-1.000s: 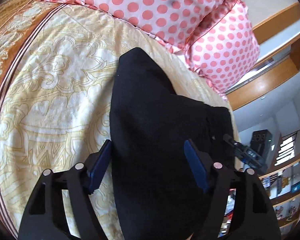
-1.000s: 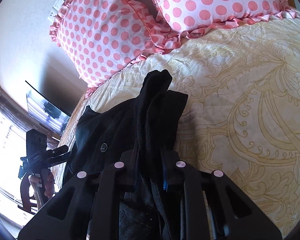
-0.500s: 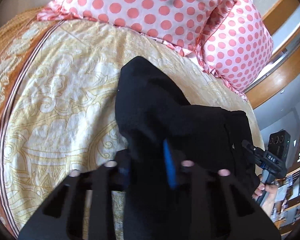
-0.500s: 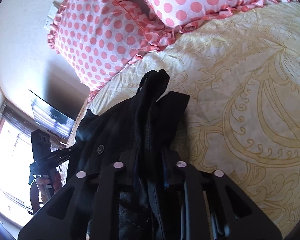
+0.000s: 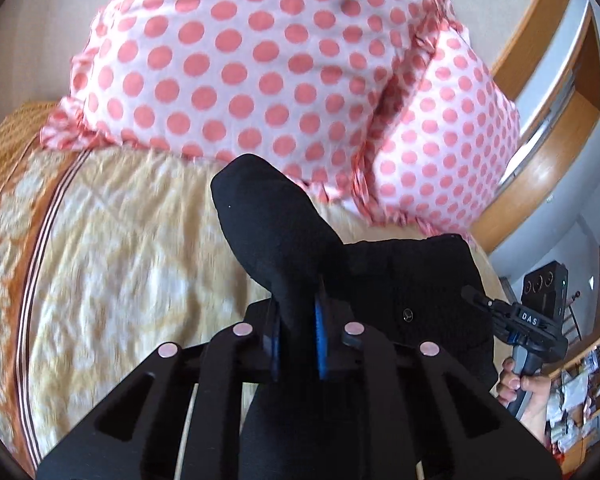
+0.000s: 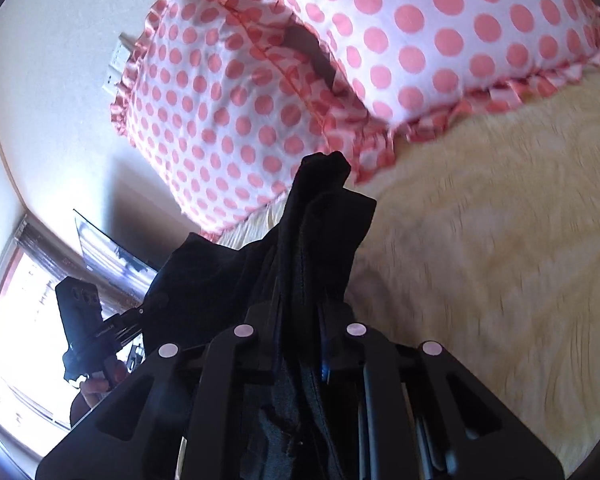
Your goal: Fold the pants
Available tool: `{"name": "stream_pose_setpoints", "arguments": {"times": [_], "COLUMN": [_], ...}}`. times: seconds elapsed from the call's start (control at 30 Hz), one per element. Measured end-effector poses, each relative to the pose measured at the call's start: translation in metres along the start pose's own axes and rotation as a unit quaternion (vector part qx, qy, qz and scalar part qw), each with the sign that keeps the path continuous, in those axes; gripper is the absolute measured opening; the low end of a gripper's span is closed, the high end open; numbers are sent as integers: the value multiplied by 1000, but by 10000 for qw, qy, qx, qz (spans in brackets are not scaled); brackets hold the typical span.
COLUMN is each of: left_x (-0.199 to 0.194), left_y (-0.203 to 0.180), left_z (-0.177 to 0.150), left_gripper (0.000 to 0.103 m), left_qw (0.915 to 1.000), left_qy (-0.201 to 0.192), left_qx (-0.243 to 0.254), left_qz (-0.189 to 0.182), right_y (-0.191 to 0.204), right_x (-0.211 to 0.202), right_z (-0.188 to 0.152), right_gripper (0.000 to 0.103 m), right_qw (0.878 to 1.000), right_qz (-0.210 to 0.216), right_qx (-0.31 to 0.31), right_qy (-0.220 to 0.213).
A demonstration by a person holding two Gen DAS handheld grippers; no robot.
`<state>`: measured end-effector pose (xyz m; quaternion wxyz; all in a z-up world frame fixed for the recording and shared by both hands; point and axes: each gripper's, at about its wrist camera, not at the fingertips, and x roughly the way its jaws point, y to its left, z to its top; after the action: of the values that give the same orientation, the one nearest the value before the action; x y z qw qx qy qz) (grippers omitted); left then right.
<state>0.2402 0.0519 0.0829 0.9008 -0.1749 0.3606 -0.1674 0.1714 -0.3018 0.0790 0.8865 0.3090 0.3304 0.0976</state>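
The black pants (image 5: 380,272) hang between the two tools, raised over the yellow patterned bedspread (image 5: 112,264) just in front of the polka-dot pillows (image 5: 268,68). The left hand-held gripper (image 5: 298,334) has its blue-padded jaws pinched narrow on a thick fold of the cloth, which bulges up beyond them towards the pillows. The right hand-held gripper (image 6: 300,340) is likewise clamped narrow on a bunched, pleated edge of the pants (image 6: 320,232), whose tip rises in front of the pillows (image 6: 300,80). In the left view the other tool shows to the right of the pants, away from the pillows, held in a bare hand (image 5: 528,392).

The fabric looks soft and limp: it sags and creases between the two grips, so it will probably not hold a shape by itself and should be laid on the bedspread (image 6: 480,240) before each fold. It seems light, with some weight at what may be the waistband, where a small button shows. Thick seams or the waistband likely give the surest hold; a single thin layer could slip from the pads. Both grips already take several layers, which looks secure.
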Motion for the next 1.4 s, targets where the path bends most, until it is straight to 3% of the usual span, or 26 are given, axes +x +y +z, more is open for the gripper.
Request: {"name": "stream_pose_setpoints", "arguments": {"times": [0.07, 0.17, 0.33, 0.4, 0.43, 0.53, 0.63, 0.73, 0.8, 0.87, 0.97, 1.1, 1.13, 1.3, 1.37, 1.4], "left_x": [11, 36, 79, 84, 84, 72, 32, -8, -24, -28, -15, 21, 33, 43, 32, 24], "left_y": [5, 9, 32, 37, 37, 34, 25, -4, -26, -49, -74, -65, -58, -61, -66, -68], "left_z": [15, 31, 26, 20, 18, 17, 16, 0, -20, -44, -75, -95, -97, -101, -105, -108], "left_gripper": [12, 13, 16, 25, 28, 54, 64, 79, 90, 93, 94, 94, 94, 101, 101, 101], "left_qw": [9998, 9991, 9951, 9948, 9943, 9925, 9887, 9908, 9930, 9933, 9899, 9884, 9881, 9851, 9852, 9861], "left_qy": [-124, -159, 288, 310, 288, 199, -328, -624, -576, -464, -108, 502, 689, 670, 680, 666], "left_qx": [-142, -91, -159, -187, -170, -143, 121, 476, 688, 886, 1229, 1080, 957, 1055, 1001, 972], "left_qz": [36, 388, 933, 953, 1008, 1194, 1458, 1103, 767, 575, 693, 938, 985, 1185, 1217, 1169], "right_y": [-6, -19, -38, -38, -36, -28, -10, 21, 39, 56, 64, 60, 60, 59, 59, 61], "right_x": [13, 31, 59, 59, 58, 54, 22, -6, -5, 2, 20, 49, 50, 48, 33, 25], "right_z": [18, 33, 32, 29, 28, 24, 15, -6, -21, -44, -67, -81, -81, -83, -85, -89], "right_gripper": [14, 14, 14, 16, 22, 33, 33, 33, 33, 33, 33, 39, 39, 40, 42, 51], "right_qw": [9998, 9994, 9951, 9939, 9924, 9846, 9721, 9685, 9676, 9598, 9495, 9300, 9297, 9332, 9451, 9505], "right_qz": [9, -27, -941, -1076, -1211, -1747, -2222, -2047, -1890, -1908, -2084, -2556, -2593, -2588, -2446, -2351], "right_qx": [74, 262, 286, 239, 203, -96, -620, -1263, -1609, -2051, -2326, -2547, -2533, -2418, -2127, -2010], "right_qy": [-162, -224, 102, 65, 54, 74, -428, -650, -456, -153, 307, 700, 654, 606, 419, 300]}}
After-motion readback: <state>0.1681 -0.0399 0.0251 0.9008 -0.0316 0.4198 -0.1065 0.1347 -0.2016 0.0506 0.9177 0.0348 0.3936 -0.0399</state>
